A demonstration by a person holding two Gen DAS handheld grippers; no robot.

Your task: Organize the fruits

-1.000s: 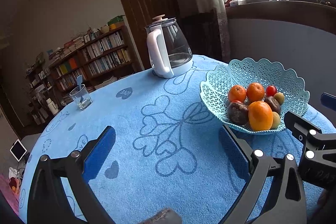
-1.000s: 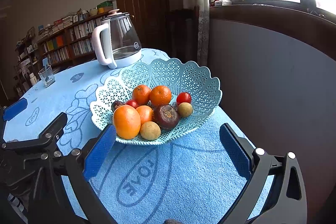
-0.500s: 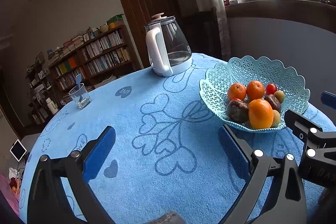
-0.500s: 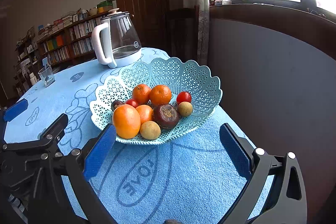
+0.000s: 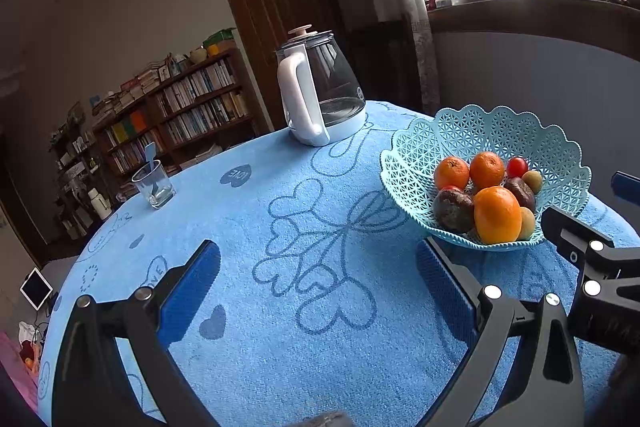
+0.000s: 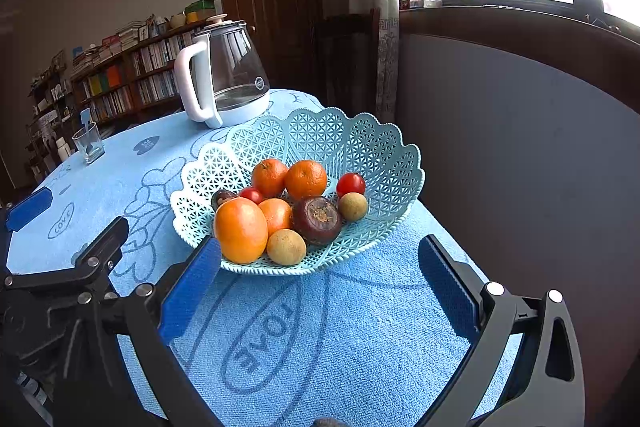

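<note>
Tablecloth (image 5: 280, 347), blue, one, printed with heart outlines and ovals reading "LOVE".

Far left: one drinking glass (image 5: 154, 183) with a pale blue utensil standing in it; one bookshelf (image 5: 180, 115) behind it, against the far wall.

Left gripper (image 5: 318, 285): one, fingers spread wide and empty, blue pads facing each other, hovering over bare cloth left of the basket.

Centre far: one glass kettle (image 5: 320, 95) with white handle and base; a round badge on its side, too small to read.

Right: one pale blue lattice basket (image 6: 360, 143) with scalloped rim, standing on the cloth near the table's right edge. All fruit lies inside it. Count in the right wrist view:
- one large orange (image 6: 240, 229), nearest, at the left front;
- three smaller mandarins (image 6: 306, 179), two at the far side, one in the middle;
- two cherry tomatoes (image 6: 351, 184);
- two dark purple round fruits (image 6: 317, 220), one largely hidden behind the large orange;
- two small tan round fruits (image 6: 286, 247).

Right gripper (image 6: 318, 285): one, fingers likewise spread wide and empty, aimed at the near rim of the basket; left pad just beside the large orange in the picture, contact not shown.
</note>
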